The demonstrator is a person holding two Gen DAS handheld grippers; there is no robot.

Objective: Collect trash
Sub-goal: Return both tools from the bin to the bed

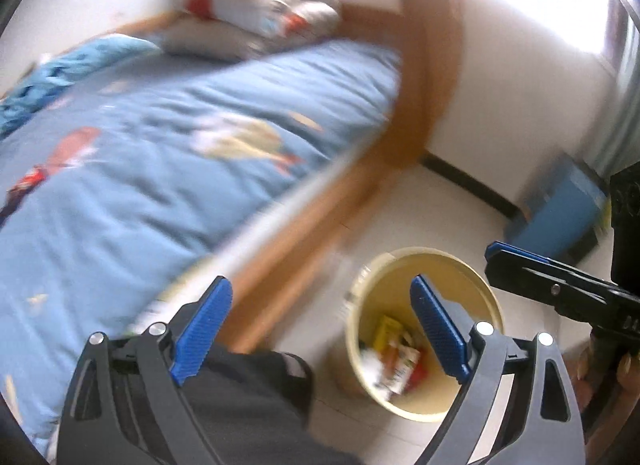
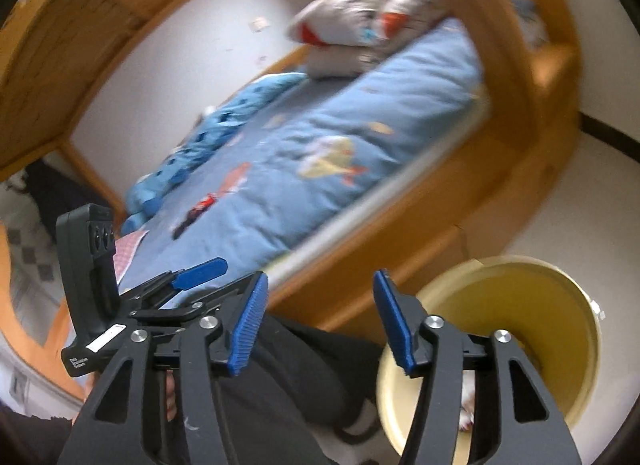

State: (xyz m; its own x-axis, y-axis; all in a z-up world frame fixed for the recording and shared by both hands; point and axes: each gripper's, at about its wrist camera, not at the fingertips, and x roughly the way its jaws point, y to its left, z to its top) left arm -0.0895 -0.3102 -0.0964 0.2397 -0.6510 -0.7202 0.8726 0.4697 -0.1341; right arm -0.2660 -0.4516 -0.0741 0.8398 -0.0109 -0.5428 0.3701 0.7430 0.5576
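Trash (image 1: pixel 394 361), a heap of colourful wrappers, lies at the bottom of the yellow bin (image 1: pixel 460 277) on the pale floor (image 1: pixel 432 201), at five o'clock from the wooden-framed bed (image 1: pixel 168 137) with its blue quilt and pillow (image 1: pixel 256 13). Both views are blurred. Left gripper (image 1: pixel 320 331) has its jaws wide apart, empty. Right gripper (image 2: pixel 318 327) likewise gapes, holding nothing, bin at its four o'clock.

One label was readable: small white print on the black housing of the left gripper (image 2: pixel 200 271), seen in the right wrist view, read "Data Acquisition System". Print on the wrappers (image 1: pixel 394 357) in the bin (image 1: pixel 476 265) was too blurred to read.
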